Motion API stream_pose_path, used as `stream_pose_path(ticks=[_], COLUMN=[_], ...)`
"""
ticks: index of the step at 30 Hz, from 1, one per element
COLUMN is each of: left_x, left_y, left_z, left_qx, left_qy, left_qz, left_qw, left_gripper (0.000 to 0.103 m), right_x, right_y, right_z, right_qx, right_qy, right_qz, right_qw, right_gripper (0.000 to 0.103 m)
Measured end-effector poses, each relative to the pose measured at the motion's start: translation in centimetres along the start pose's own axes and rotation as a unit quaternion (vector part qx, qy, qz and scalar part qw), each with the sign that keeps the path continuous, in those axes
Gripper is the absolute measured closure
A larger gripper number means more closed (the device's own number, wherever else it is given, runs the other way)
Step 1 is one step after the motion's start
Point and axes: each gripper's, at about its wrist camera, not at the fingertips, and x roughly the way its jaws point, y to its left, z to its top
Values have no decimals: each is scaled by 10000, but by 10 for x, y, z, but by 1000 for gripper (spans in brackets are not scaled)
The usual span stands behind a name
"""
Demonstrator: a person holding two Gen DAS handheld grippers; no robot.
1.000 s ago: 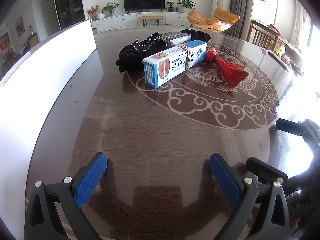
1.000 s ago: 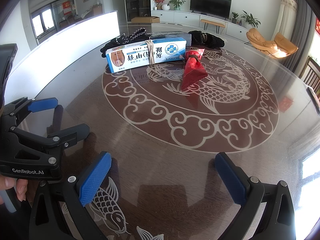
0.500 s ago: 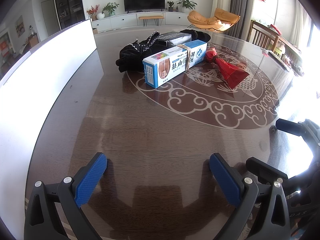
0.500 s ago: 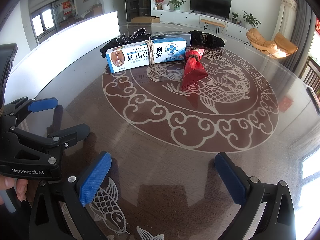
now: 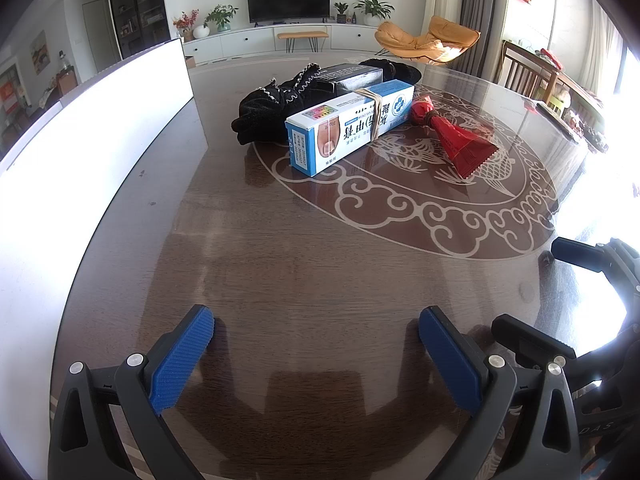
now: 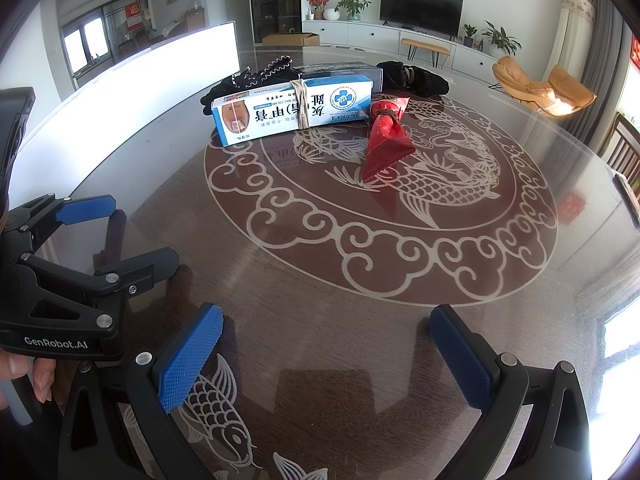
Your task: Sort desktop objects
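Sorting is not yet beginning: the left gripper (image 5: 316, 344) and right gripper (image 6: 326, 344) are hovering low with fingers spread wide, holding nothing. Well ahead of both are lying the blue-and-white box (image 5: 350, 128), red packet (image 6: 384, 140) and black cloth (image 5: 272, 108); next comes reaching forward

On the bench (image 5: 280, 280) ahead of you, the long carton (image 5: 352, 128) lies crosswise at the centre. Directly behind it, touching, sits a second box (image 5: 352, 76), with the bundled cloth (image 5: 272, 100) to its left rear. The tied pouch (image 5: 460, 140) lies just right of the carton's far end. An upright board (image 5: 100, 140) runs along the bench's left edge.
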Motion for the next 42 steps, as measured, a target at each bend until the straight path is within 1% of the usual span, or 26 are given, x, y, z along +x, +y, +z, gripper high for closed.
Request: stream_pose_path(ticks=[10,12,13,14,16,18,20,22,24,27,28,29,30,31,33,34,35,36,38,41,42], left_x=[0,0,0,0,1,1,1,1,1,1,1,1,1,1,0,1,1,1,1,1,1], left_y=[0,0,0,0,0,0,0,0,0,0,0,0,0,0,0,0,-1,0,0,0,0], left_z=[0,0,0,0,0,1,1,1,1,1,1,1,1,1,1,1,1,1,1,1,1], left_qx=[-3,-2,-2,-2,-1,-9,-6,-5,-5,-7,-6,-7,-7,-4,-6,-4,-5,-5,-5,-6,-6], left_qy=[0,-1,-1,-1,3,5,2,0,1,0,0,-1,-1,0,-2,-1,-1,-1,-2,-2,-2], left_qz=[1,1,1,1,-5,-23,-22,-23,-22,-24,-23,-23,-23,-20,-17,-17,-17,-17,-17,-17,-17], left_qw=[10000,10000,10000,10000,10000,10000,10000,10000,10000,10000,10000,10000,10000,10000,10000,10000,10000,10000,10000,10000,10000], left_gripper=[0,0,0,0,0,0,0,0,0,0,0,0,0,0,0,0,0,0,0,0,0], right_x=[0,0,-1,-5,-11,-8,6,22,42,72,80,87,91,91,90,89,87,86,80,66,60], right_y=[0,-1,-4,-7,-17,-30,-42,-53,-64,-70,-70,-70,-69,-70,-67,-64,-60,-54,-37,-12,-5], right_z=[0,2,3,7,21,43,70,94,115,135,138,140,140,142,143,143,142,140,132,111,102], right_qx=[2,-5,23,61,143,235,283,328,423,415,400,397,404,480,442,380,284,130,-278,-820,-943], right_qy=[2,87,84,-23,-259,-281,-206,-194,-137,203,311,376,431,321,258,224,184,162,142,228,247], right_qz=[3,4,-36,-72,-137,-193,-255,-451,-500,-518,-526,-512,-459,-323,-361,-306,-233,-161,14,524,624], right_qw=[10000,10000,10000,10000,9995,9991,9991,9983,9978,9976,9973,9972,9972,9978,9980,9986,9992,9997,9995,9950,9933], right_gripper=[0,0,0,0,0,0,0,0,0,2,5,17,25,31,46,52,64,71,72,74,74])
